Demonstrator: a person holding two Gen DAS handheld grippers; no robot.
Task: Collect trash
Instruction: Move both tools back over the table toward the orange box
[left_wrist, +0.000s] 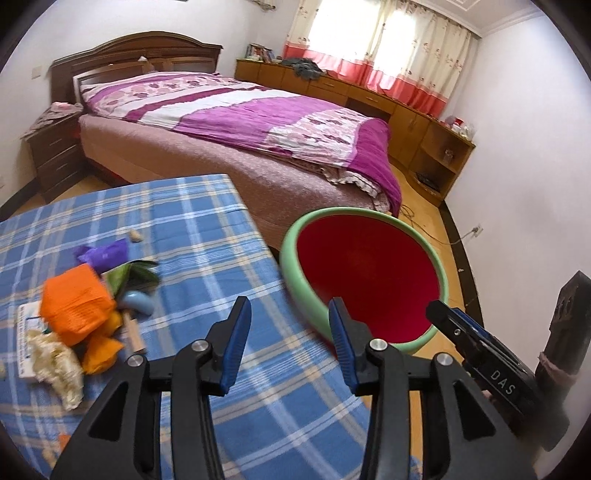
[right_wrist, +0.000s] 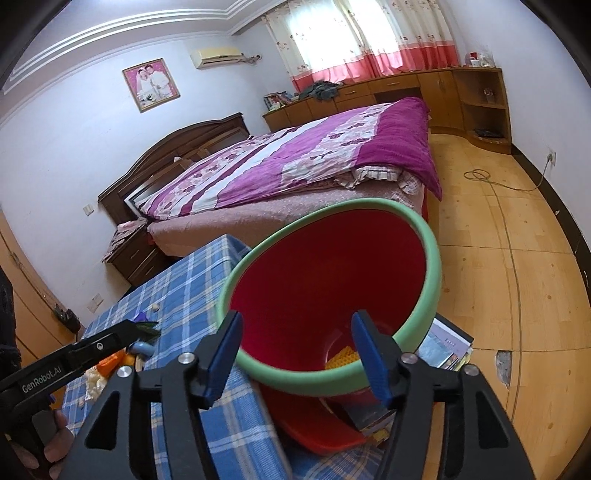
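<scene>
A pile of trash lies on the blue plaid table (left_wrist: 192, 229): an orange bag (left_wrist: 75, 306), a purple wrapper (left_wrist: 101, 253), a green wrapper (left_wrist: 136, 273), a pale blue piece (left_wrist: 138, 301) and crumpled white paper (left_wrist: 55, 362). A red bin with a green rim (left_wrist: 291, 273) sits just off the table's right edge, its mouth tilted toward me. Something yellow (right_wrist: 341, 356) lies inside it. My left gripper (left_wrist: 290, 332) is open and empty over the table edge, right of the pile. My right gripper (right_wrist: 297, 332) is open over the bin's near rim (right_wrist: 295, 380), with nothing held.
A bed with a purple quilt (left_wrist: 280, 122) stands behind the table, with a dark nightstand (left_wrist: 55, 151) to its left. Wooden cabinets (left_wrist: 406, 110) run under the window. Books (right_wrist: 447, 347) and a red flat piece (right_wrist: 317, 432) lie under the bin. A cable (right_wrist: 480, 175) trails across the wooden floor.
</scene>
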